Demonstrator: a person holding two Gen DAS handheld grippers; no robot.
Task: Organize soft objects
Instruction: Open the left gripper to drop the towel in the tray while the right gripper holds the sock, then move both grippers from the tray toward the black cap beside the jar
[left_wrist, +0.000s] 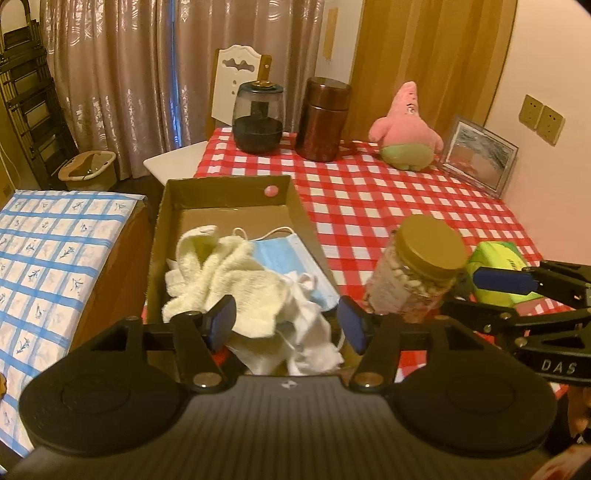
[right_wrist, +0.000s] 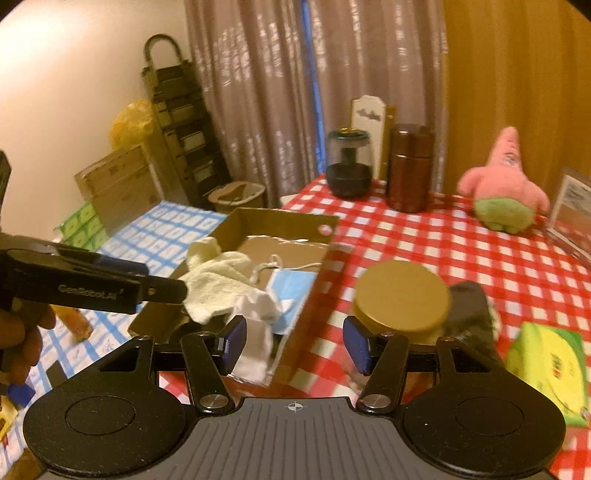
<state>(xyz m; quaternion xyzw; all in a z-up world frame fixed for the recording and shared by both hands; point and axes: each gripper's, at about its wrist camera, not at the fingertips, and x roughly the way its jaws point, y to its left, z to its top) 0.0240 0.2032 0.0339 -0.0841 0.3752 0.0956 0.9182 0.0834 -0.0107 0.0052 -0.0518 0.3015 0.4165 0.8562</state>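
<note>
Step in hand, as I judge it: gathering soft things into the brown open cardboard box (left_wrist: 173, 206) at the left edge of the red-and-white checked desk (left_wrist: 369, 192). 3 soft items already lie in it: a cream knitted cloth (left_wrist: 229, 273), a pale blue pleated face mask (left_wrist: 291, 266) and a crumpled white cloth (left_wrist: 314, 332), the last spilling toward the box's near end.

Soft things not yet boxed: a pink star-shaped plush toy with green shorts (left_wrist: 406, 129) at the far right of the desk, beside a clear-framed picture (left_wrist: 480, 155); a green-and-yellow soft tissue pack (right_wrist: 546, 369) at near right. A dark sock-like thing (right_wrist: 472, 314) lies behind the jar; blurred, cannot be sure.

Next move, likely: right tool goes to the tissue pack or the dark item, steering round the clear plastic jar with the gold lid (left_wrist: 417, 269), which is hard and would tip easily.

Left tool (left_wrist: 288, 321): jaws apart, holding nothing, hovering over the near end of the box above the white cloth, pointing forward and slightly down.

Right tool (right_wrist: 295, 341): jaws apart, empty, level above the near desk edge between box and jar. In the left view it reaches in from the right, near the tissue pack.
</note>
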